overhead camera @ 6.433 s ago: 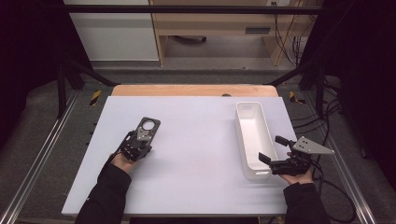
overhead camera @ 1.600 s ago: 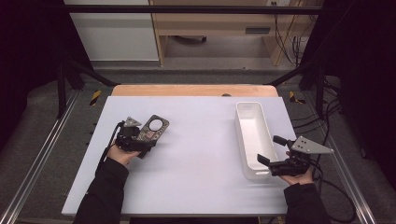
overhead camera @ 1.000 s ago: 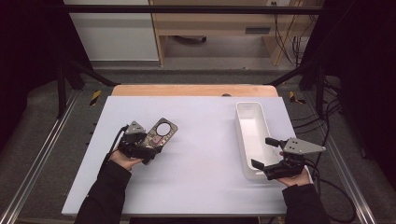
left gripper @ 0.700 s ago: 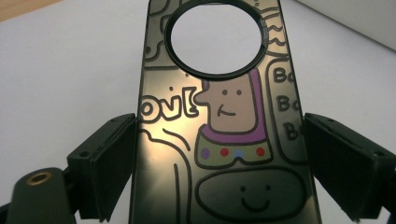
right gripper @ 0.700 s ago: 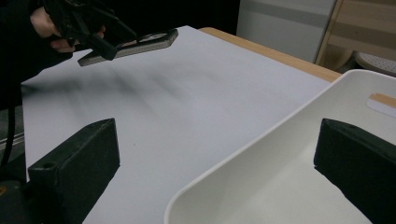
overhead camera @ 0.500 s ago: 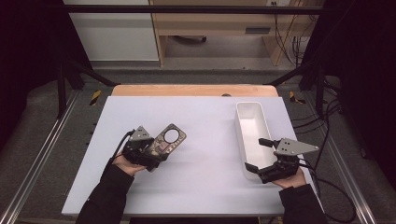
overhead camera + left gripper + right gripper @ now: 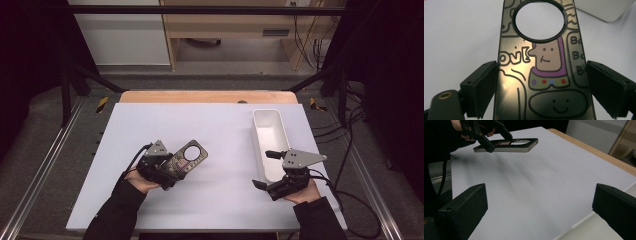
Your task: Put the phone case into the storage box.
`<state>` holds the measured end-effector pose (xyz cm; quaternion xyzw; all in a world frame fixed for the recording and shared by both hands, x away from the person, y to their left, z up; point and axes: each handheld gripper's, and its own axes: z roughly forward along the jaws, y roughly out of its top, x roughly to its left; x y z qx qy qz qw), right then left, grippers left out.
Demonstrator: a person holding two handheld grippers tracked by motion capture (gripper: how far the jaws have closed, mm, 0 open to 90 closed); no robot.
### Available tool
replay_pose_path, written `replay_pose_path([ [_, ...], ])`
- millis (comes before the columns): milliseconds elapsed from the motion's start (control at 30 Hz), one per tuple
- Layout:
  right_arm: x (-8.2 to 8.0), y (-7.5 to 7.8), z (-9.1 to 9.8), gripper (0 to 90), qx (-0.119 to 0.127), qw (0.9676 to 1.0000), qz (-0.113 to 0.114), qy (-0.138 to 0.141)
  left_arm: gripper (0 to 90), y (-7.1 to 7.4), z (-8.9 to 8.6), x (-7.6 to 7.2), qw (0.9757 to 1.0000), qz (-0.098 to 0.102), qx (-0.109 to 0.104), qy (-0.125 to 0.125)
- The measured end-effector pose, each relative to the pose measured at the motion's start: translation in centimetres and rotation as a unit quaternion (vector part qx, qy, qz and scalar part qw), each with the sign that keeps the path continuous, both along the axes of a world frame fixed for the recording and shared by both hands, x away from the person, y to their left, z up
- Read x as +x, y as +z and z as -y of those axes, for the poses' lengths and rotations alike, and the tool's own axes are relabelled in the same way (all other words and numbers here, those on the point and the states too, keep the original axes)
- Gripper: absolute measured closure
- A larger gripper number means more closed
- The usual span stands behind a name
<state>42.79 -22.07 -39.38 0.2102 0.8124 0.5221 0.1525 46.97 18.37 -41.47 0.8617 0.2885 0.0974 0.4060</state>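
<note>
High view shows the phone case (image 7: 186, 162) left of the middle, lifted off the table (image 7: 220, 125), and your left gripper (image 7: 167, 172) squeezes its sides. Your right gripper (image 7: 264, 170) waits wide open with nothing in it by the white tray (image 7: 270, 120) at the right. I think you are about halfway; the case is not yet in the tray.

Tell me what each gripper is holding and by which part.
The left gripper clamps the phone case by its long side edges, at the end away from the round hole. The right gripper is open, holding nothing.

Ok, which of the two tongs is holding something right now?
The left tongs: they clamp the cartoon-printed phone case by its edges, lifted off the table. The right tongs stand open with nothing between them.
</note>
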Motion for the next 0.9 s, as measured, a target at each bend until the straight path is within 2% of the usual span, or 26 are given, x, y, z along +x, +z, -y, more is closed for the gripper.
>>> replay_pose_path([
  [167,0.1,0.0,-0.9,0.4,-0.008,0.9998,-0.004,0.018,11.7,0.1,0.4,-0.4,0.9998,0.003,0.000,-0.021],
  [367,0.1,0.1,-2.2,0.3,-0.033,0.9985,-0.013,0.042,11.7,0.2,0.7,-0.9,0.9991,0.004,0.006,-0.042],
  [700,0.3,0.9,-4.1,0.3,-0.070,0.9944,-0.015,0.078,11.7,0.3,1.4,-1.3,0.9970,-0.004,0.003,-0.077],
  [900,0.6,1.3,-4.8,0.3,-0.078,0.9917,-0.026,0.099,11.7,0.5,2.0,-1.7,0.9952,-0.001,0.008,-0.098],
])
